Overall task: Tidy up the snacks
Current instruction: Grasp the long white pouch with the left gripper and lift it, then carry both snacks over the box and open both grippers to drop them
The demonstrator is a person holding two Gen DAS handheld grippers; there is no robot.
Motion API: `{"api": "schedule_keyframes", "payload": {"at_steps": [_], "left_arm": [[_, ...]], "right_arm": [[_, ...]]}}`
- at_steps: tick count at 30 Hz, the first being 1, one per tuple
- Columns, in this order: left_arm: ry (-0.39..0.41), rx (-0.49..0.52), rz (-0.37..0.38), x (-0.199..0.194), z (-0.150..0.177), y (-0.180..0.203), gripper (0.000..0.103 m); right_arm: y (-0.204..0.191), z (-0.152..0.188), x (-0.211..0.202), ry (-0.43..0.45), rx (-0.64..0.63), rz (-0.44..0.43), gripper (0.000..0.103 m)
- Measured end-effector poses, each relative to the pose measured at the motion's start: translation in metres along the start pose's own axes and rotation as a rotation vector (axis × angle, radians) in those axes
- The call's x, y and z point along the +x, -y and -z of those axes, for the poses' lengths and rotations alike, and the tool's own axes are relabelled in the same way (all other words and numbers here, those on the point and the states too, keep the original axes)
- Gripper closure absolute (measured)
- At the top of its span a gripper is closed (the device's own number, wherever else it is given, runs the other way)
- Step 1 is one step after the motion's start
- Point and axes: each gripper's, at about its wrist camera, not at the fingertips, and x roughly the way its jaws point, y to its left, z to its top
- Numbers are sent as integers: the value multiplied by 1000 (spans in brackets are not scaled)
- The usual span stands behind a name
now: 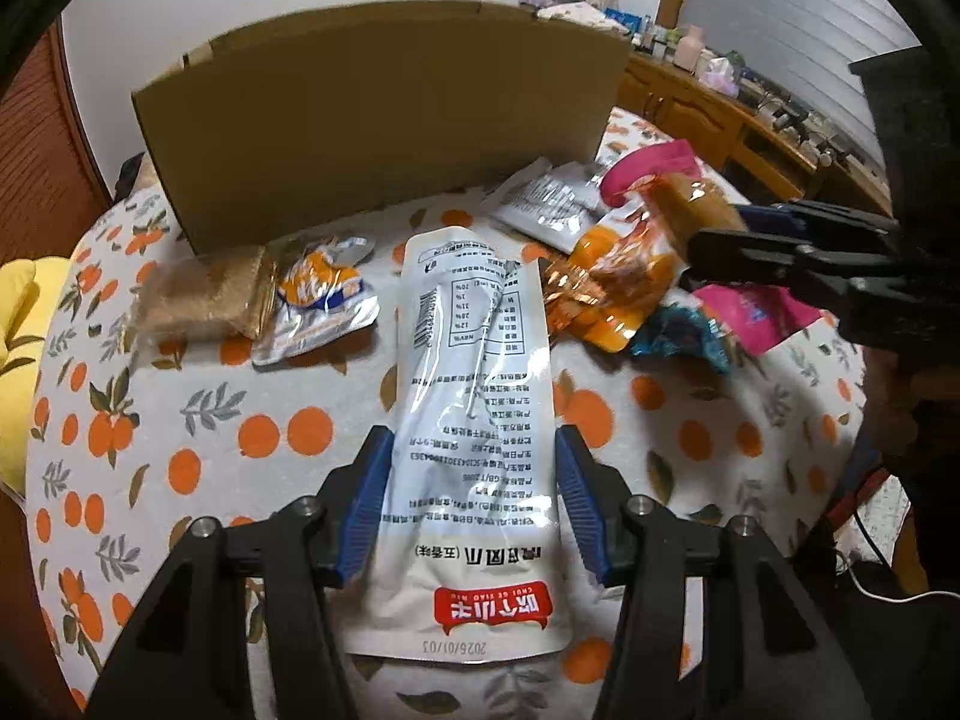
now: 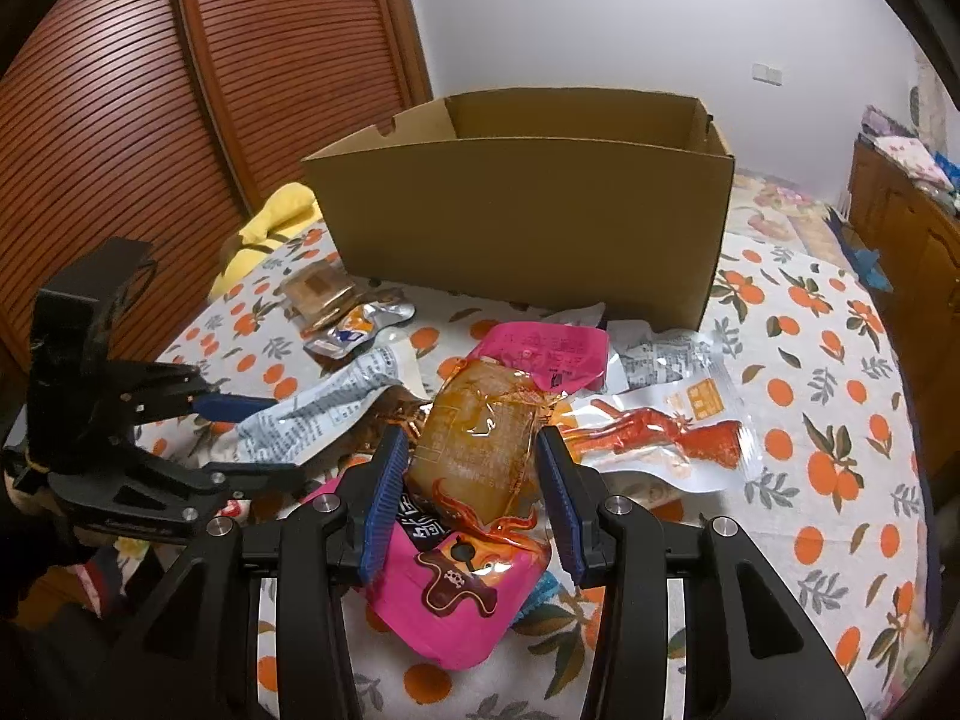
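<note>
You're looking at white tablecloth (image 1: 180,420) showing orange fruit, grey-green leaves. White pouch (image 1: 474,396) carrying red label, grey text. Box (image 2: 528,222) showing plain brown. Pink packet (image 2: 456,600) bearing flame print. Your finger pads (image 2: 384,504) showing blue.

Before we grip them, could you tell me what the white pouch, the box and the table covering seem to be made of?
White pouch: glossy plastic film, wrinkled with glare. Box: matte brown corrugated cardboard, with folded flaps. Table covering: orange-printed, apparently matte fabric.

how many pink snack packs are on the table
2: one pink pack lies near the cardboard box; another pink pack sits under the right tongs. More may be hidden.
</note>
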Motion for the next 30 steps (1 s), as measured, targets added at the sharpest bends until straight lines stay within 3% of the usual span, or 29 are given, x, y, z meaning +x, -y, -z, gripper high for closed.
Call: {"api": "schedule_keyframes", "payload": {"at_steps": [12,30], "left_arm": [[136,20,23,-27,-55,12,50],[269,56,-16,-52,-148,-21,49]], "right_arm": [[1,-17,-23,48,-17,25,59],[9,-97,-32,139,-86,38,58]]}}
